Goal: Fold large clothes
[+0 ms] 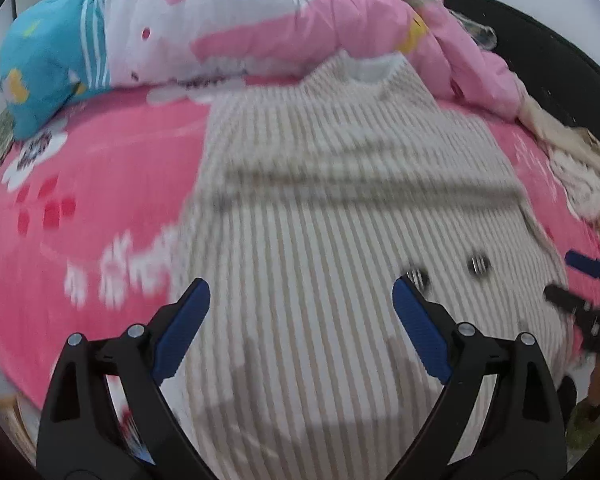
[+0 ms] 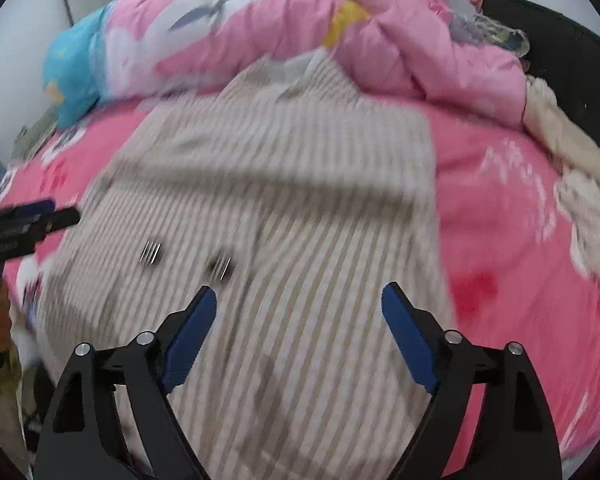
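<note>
A beige and white striped garment (image 1: 340, 208) (image 2: 284, 200) lies spread flat on a pink printed bed sheet (image 1: 80, 184) (image 2: 508, 232), with a fold edge running across its middle. Two dark buttons (image 1: 478, 266) (image 2: 150, 254) sit on its near part. My left gripper (image 1: 300, 284) hangs open above the garment's near half, nothing between its blue pads. My right gripper (image 2: 299, 288) is also open above the cloth, holding nothing. Each gripper shows at the edge of the other's view: the right gripper (image 1: 580, 280) and the left gripper (image 2: 32, 216). Both views are blurred.
A bunched pink quilt (image 1: 300, 20) (image 2: 340, 32) and a blue pillow (image 1: 48, 64) (image 2: 72, 72) lie along the far side of the bed. A black padded edge (image 1: 540, 60) (image 2: 560, 60) and a cream cloth (image 1: 568, 144) (image 2: 580, 184) border the right side.
</note>
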`<state>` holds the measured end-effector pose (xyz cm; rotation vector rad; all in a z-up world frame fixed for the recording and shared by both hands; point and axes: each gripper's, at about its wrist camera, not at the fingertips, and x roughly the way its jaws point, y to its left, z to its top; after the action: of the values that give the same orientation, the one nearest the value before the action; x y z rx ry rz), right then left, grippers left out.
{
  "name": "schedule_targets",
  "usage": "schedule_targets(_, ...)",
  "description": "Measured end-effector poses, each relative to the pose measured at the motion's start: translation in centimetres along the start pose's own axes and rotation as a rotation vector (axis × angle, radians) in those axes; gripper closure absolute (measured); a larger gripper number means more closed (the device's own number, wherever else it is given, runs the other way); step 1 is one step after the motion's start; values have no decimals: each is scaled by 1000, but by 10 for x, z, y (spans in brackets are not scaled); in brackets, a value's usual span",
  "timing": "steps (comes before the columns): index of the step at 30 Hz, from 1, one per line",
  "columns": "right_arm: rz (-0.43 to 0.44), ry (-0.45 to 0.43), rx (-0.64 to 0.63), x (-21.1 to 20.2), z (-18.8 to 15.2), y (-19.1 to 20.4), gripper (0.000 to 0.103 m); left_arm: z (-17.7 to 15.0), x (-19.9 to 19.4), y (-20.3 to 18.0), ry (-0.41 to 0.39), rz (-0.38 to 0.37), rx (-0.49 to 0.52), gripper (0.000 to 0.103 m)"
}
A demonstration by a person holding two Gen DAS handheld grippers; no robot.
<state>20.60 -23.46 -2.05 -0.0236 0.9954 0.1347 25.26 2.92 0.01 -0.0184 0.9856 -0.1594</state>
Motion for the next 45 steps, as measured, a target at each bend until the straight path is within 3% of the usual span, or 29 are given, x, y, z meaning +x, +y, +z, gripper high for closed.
schedule_targets(3,-32,48,-1,5,-42,15,13,-39,-1,-6,30,38,3,13)
schedule_targets(6,-58,104,-1,27,-63,19,8,-69,19,-9,97,71,-3,12)
schedule_targets(8,-75,72,-12,29,-67,21,6,-79,24,-10,64,96,6,8)
schedule_targets(13,-50,84,32,29,-67,15,6,-81,24,-7,64,101,-7,8)
schedule_targets(22,-12,32,48,26,-79,10,6,-76,29,-6,85,118,2,7)
schedule_targets(29,-12,-9,48,24,-84,11,6,-84,30,-18,44,173,50,6)
schedule_targets(32,-5,-17,46,23,-86,11,6,-83,29,-17,41,163,59,6)
schedule_targets(38,30,-11,21,21,-87,8,6,-95,-16,8,-31,104,7,7)
schedule_targets(45,31,-19,13,20,-89,7,6,-152,-81,51,-78,61,-12,7)
